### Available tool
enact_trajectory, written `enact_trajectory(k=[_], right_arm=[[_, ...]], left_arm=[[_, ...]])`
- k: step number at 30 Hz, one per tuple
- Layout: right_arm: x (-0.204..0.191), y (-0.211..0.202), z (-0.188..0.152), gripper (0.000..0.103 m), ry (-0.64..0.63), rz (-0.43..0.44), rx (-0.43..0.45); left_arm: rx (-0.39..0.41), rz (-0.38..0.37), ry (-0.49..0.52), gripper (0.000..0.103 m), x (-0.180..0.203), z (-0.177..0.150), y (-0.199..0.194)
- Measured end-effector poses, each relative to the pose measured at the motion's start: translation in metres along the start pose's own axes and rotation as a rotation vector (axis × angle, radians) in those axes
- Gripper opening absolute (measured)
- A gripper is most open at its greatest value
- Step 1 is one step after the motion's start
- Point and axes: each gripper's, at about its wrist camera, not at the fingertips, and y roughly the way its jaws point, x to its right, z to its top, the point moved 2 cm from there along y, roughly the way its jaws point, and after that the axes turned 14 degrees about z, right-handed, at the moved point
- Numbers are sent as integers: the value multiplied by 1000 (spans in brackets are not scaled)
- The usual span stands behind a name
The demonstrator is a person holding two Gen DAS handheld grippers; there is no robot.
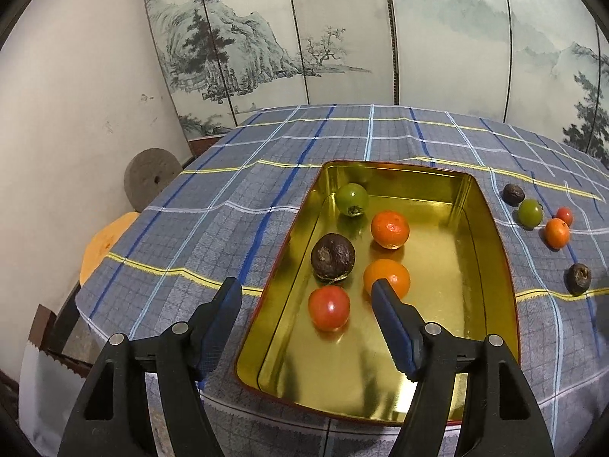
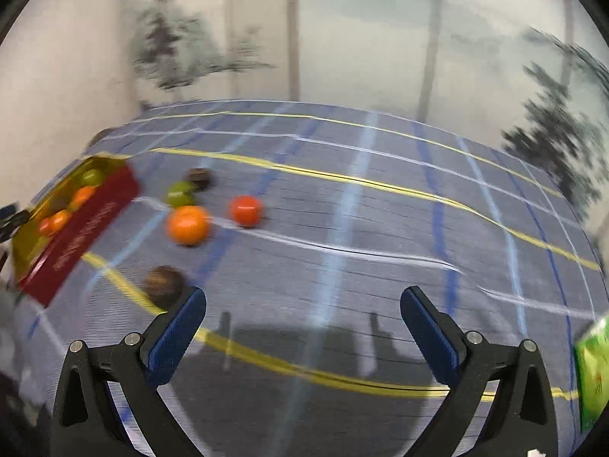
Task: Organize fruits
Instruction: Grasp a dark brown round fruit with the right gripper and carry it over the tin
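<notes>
Left tongs [image 1: 306,289] hang spread and empty over the tin's [image 1: 495,205] near end. Inside the tin, near to far: tomato [image 1: 329,307], orange [image 1: 392,276], brown fruit [image 1: 332,256], another orange, green fruit [image 1: 352,198]. Right of the tin on the counter [image 2: 342,228], five loose fruits lie; right tongs [image 2: 303,301] gape empty.

Your right wrist view is all smeared, so the loose fruits look fuzzy. You cannot read the words on the red tin's [image 2: 82,224] side. A green packet [image 2: 592,369] is cut off at the right edge. In your left view, a blue finger [image 1: 392,312] hides part of the near orange [image 1: 388,276].
</notes>
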Motion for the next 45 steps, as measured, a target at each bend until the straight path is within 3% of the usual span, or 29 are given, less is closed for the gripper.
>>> enact_trajectory(k=[9, 18, 19, 20, 21, 27, 34, 45], right_arm=[[-74, 30, 2, 101, -129, 139, -67], [-84, 68, 9, 78, -151, 149, -134], [-83, 72, 8, 72, -152, 142, -146], [-81, 78, 6, 50, -143, 134, -170], [-79, 82, 3, 36, -123, 151, -197], [-99, 69, 9, 36, -130, 218, -157], [-157, 57, 64, 36, -172, 387, -70], [-236, 115, 91, 36, -273, 458, -147]], left_arm=[[5, -23, 6, 72, 3, 0, -10], [9, -27, 4, 74, 3, 2, -15], [8, -24, 4, 74, 2, 2, -15], [6, -21, 0, 74, 0, 2, -15], [5, -20, -5, 74, -4, 2, -15], [-20, -14, -57, 74, -27, 1, -13], [-21, 3, -69, 74, -44, -3, -15], [-2, 19, -46, 74, -54, -9, -21]])
